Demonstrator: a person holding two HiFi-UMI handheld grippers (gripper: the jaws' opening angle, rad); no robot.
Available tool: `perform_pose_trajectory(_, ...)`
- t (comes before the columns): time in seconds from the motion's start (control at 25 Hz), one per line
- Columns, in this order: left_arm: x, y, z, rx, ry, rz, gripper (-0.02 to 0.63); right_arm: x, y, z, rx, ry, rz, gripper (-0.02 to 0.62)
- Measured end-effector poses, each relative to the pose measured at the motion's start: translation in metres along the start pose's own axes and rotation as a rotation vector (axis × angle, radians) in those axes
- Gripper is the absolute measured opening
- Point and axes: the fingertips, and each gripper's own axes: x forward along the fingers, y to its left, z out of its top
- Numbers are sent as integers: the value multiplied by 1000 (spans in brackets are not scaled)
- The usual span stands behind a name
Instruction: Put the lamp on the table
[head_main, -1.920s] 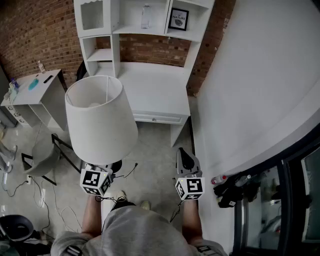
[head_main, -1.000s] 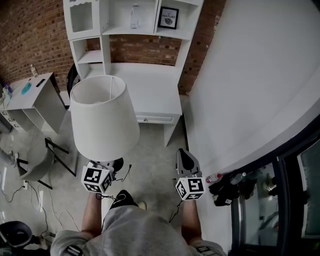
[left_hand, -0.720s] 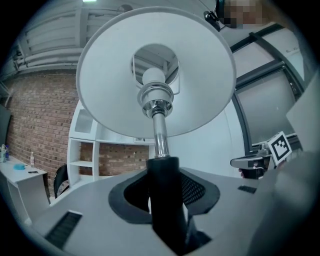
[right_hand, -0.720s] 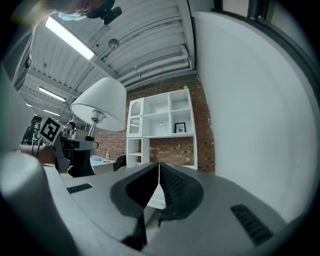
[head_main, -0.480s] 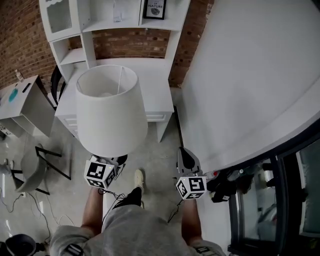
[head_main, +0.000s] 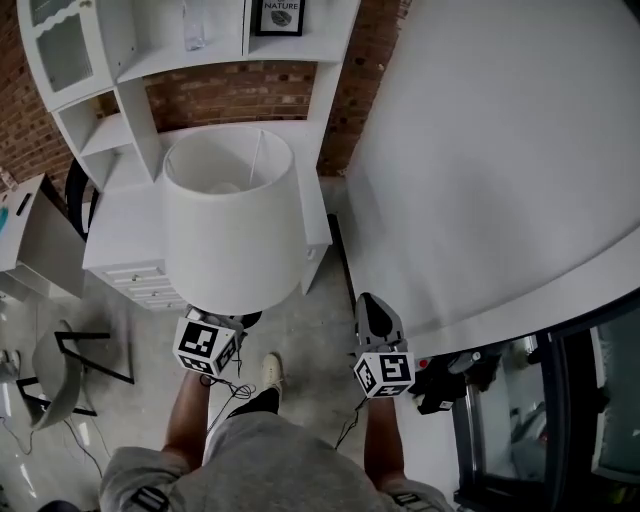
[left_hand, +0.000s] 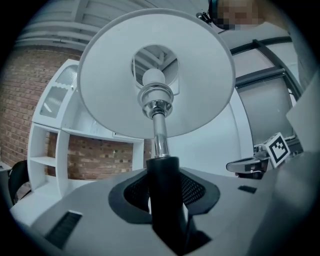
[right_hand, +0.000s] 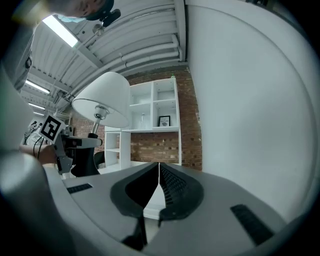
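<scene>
Two grippers show low in the head view, one in each of the person's hands. At far left a grey side table (head_main: 40, 235) and a dark chair (head_main: 60, 365) stand on the floor. Just right of them, a white desk (head_main: 115, 240) with shelves (head_main: 135, 70) on it stands against the brick wall (head_main: 230, 95). The lamp (head_main: 232, 225) is in front of the desk, carried in the air by the left gripper (head_main: 222, 322). Its white shade overlaps the desk's near right corner in the head view. Its long axis runs upright: the stem is vertical, the shade sits on top with its open rim facing up, and the black base is below. In the left gripper view the jaws are clamped on the black lower part of the stem, and a chrome tube rises from it to the bulb socket. To the right, well apart from the lamp, the right gripper (head_main: 370, 310) points forward with its jaws together and nothing between them. At far right a white curved wall (head_main: 500, 150) fills the view.
</scene>
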Motion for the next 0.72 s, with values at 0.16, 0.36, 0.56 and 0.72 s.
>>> perform_pose_trajectory(0.16, 44, 19, -3, -7, 8, -15, 138, 40, -23, 8, 3, -1, -16, 25)
perform_pose_trajectory(0.36, 89, 46, -5, -14, 6, -19, 138, 86, -42, 10, -3, 8, -20, 25)
perform_pose_trajectory(0.56, 122, 66, -13, -16, 19, -19, 138, 121, -52, 7, 4, 20, -14, 25)
perform_pose_trajectory(0.72, 139, 78, -16, -8, 16, -17, 138, 142, -54, 4, 1, 30, -3, 25)
